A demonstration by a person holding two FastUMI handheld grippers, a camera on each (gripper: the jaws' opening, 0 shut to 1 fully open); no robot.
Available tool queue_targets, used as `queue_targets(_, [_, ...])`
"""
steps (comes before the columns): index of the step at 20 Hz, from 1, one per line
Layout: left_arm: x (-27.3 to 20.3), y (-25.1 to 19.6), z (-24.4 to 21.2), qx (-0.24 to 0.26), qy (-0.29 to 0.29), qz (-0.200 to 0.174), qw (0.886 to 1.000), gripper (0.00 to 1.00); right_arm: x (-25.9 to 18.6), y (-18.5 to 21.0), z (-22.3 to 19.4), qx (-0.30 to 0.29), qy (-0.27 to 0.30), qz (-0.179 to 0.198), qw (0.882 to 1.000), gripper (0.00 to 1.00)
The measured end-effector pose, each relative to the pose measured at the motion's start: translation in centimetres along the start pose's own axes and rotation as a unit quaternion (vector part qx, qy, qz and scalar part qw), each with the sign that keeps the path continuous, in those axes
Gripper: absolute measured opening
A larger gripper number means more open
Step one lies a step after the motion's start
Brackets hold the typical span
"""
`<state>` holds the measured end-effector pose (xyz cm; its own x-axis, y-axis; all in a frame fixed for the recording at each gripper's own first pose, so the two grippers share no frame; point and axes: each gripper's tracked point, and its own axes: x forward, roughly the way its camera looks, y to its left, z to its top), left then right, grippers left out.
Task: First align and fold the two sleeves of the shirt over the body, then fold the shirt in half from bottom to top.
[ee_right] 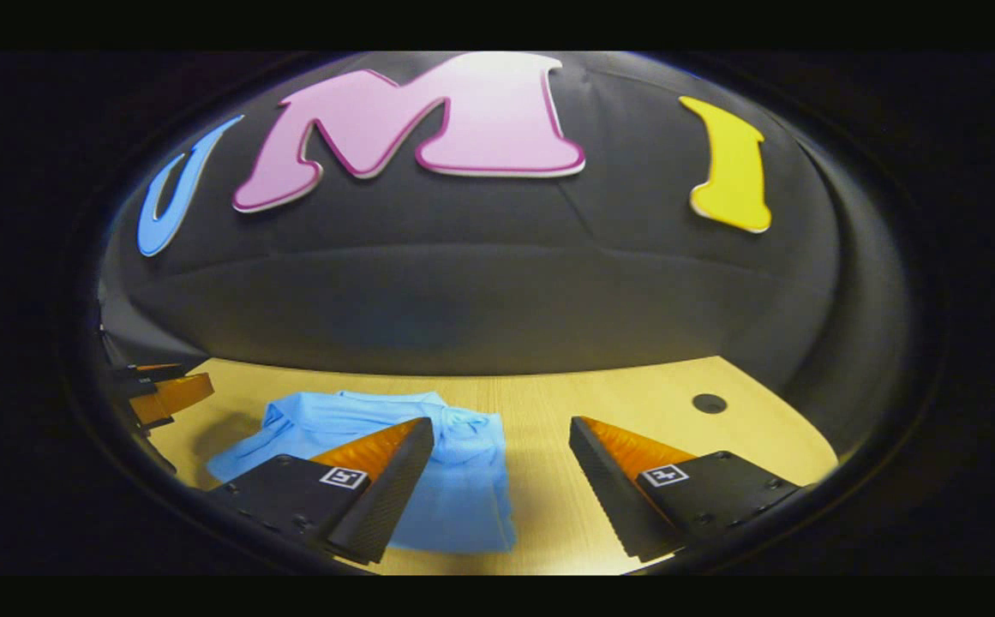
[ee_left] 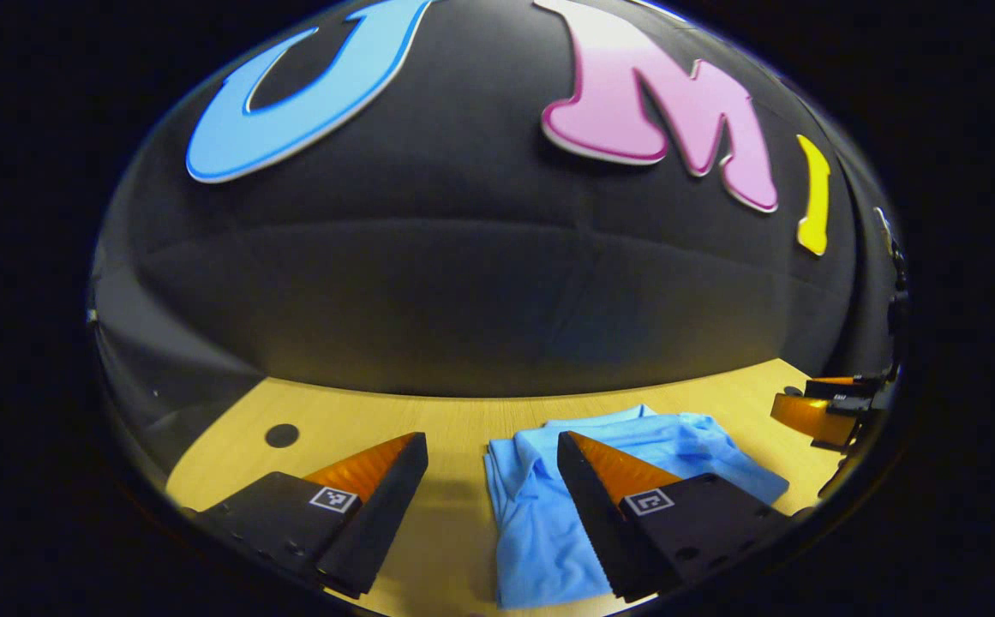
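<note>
Left gripper view puts its own left gripper point(ee_left: 490, 480) nearest, fingers spread wide and holding nothing, hovering just above the wooden bench point(ee_left: 454, 411). The blue shirt point(ee_left: 540, 531) lies under and just beyond its right-hand finger, so from this gripper the garment sits ahead and to the right, with bare bench between the fingers. In the right gripper view the right gripper point(ee_right: 501, 467) is likewise spread and empty, and the shirt point(ee_right: 463, 506) lies under and beyond its left-hand finger, ahead and to the left. The shirt thus rests between the two grippers, each about equally near one of its side edges.

The shirt looks like a compact bundle, with rumpled cloth, perhaps collar or sleeve, bunched at its far end; its long axis seems to run away from the grippers toward the booth's wall. How many folds are done cannot be told for certain. Farther off, each view catches the other gripper at its edge point(ee_left: 831, 411) point(ee_right: 158, 390), and a dark round hole point(ee_left: 282, 435) marks the bench behind.
</note>
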<state>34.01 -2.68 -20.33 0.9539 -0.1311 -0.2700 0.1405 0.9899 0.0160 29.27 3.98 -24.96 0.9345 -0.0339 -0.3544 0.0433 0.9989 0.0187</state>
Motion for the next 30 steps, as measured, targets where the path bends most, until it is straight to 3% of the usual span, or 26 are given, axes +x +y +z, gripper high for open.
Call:
queue_targets(3, [-6.7, -2.0, 1.6, -0.012, -0.015, -0.034, 0.999, 0.97, -6.3, -0.1, 2.5, -0.016, -0.021, -0.005, 1.0, 0.99])
queue_targets(10, [-22.9, -2.2, 8.9, -0.055, -0.075, -0.054, 0.994, 0.97, -21.5, 0.0, 9.7, -0.008, -0.072, -0.007, 0.997, 0.99])
queue_targets(13, [-29.9, -1.9, 11.2, -0.067, -0.1, -0.048, 0.992, 0.97, -27.7, -0.4, 11.8, -0.012, -0.089, 0.001, 0.996, 1.0])
queue_targets(14, [-31.9, -1.9, 11.6, -0.069, -0.106, -0.044, 0.991, 0.97, -29.6, -0.7, 12.4, -0.019, -0.097, 0.0, 0.995, 0.94])
queue_targets(15, [-34.2, -1.8, 12.1, -0.073, -0.112, -0.042, 0.99, 0.97, -31.6, -0.9, 13.3, -0.021, -0.107, 0.0, 0.994, 0.99])
queue_targets(18, [-40.6, -1.4, 13.0, -0.083, -0.131, -0.027, 0.988, 0.97, -36.9, -1.4, 14.8, -0.016, -0.127, 0.006, 0.992, 0.99])
queue_targets(22, [-46.6, -2.1, 12.5, -0.062, -0.137, -0.029, 0.988, 0.96, -43.1, -2.5, 16.4, -0.015, -0.156, -0.002, 0.988, 0.99])
queue_targets(25, [-49.4, -2.2, 11.4, -0.031, -0.13, -0.011, 0.991, 0.97, -47.0, -1.4, 16.7, 0.008, -0.181, 0.024, 0.983, 0.99])
queue_targets(30, [-53.5, -3.4, 9.1, -0.018, -0.143, -0.005, 0.99, 0.97, -50.3, -0.7, 12.5, 0.001, -0.184, 0.033, 0.982, 0.99])
